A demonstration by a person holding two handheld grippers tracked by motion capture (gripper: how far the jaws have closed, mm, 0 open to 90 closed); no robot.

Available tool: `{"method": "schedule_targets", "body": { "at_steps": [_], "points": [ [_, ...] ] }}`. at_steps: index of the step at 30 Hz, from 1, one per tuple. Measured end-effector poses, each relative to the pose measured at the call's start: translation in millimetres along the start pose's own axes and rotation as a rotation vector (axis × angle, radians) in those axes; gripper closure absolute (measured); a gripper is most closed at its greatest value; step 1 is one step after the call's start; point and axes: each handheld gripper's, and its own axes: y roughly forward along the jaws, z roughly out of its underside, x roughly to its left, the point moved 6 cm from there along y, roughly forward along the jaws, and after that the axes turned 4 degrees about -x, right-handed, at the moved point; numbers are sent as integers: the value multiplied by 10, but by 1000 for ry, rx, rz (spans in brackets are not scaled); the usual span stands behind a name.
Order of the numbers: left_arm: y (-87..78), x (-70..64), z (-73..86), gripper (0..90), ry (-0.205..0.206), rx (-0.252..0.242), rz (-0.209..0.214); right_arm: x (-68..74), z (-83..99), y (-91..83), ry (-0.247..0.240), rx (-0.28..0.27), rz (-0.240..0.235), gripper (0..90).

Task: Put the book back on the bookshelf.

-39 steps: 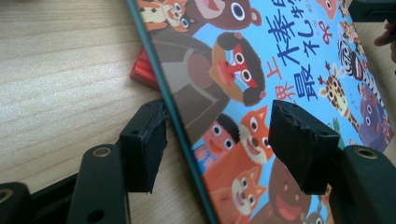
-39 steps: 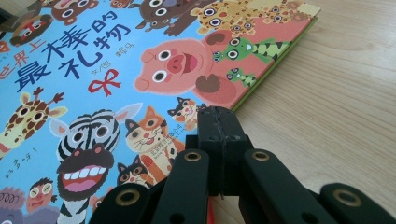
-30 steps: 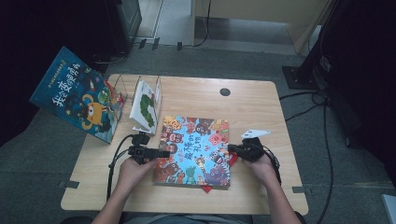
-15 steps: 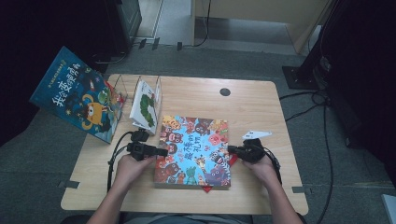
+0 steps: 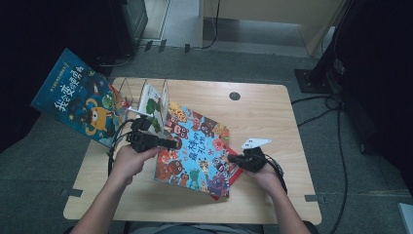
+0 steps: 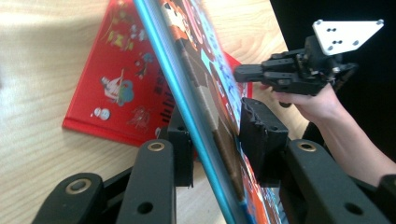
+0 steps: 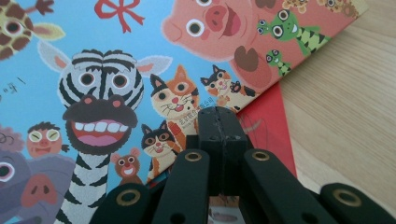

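Note:
A picture book with cartoon animals on a blue cover [image 5: 195,146] is tilted up on its left edge, which my left gripper [image 5: 170,144] is shut on. In the left gripper view the jaws [image 6: 217,135] clamp that blue-edged book [image 6: 205,102] above a red book [image 6: 116,88] lying flat on the table. My right gripper [image 5: 234,158] is shut, its tips against the cover near the book's lower right edge. The right gripper view has its closed jaws [image 7: 222,122] in front of the cover [image 7: 116,70], with a red strip [image 7: 271,121] beneath.
A clear divider rack [image 5: 127,90] stands at the table's back left with a white and green book [image 5: 152,102] in it. A large blue book [image 5: 80,100] leans off the left edge. The wooden table [image 5: 272,122] has a cable hole [image 5: 234,96].
The animal book lay flat on the red book; now its left edge is raised in my left gripper and it tilts up. The right gripper has barely moved.

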Motion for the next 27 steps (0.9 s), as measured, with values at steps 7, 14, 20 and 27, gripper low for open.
{"method": "schedule_targets", "body": {
  "at_steps": [7, 14, 20, 27],
  "points": [
    [41, -78, -133, 699, -5, 66, -13, 57, -34, 72, -21, -6, -1, 900],
    [-4, -183, -268, 742, 1, 104, -27, 114, -63, 139, -59, -11, 11, 900],
    [-48, -173, -376, 765, -20, 146, -39, 125, -79, 176, -84, -25, 6, 814],
    [-99, -180, -465, 800, -38, 174, -37, 125, -96, 172, -103, -2, 6, 770]
  ]
}}
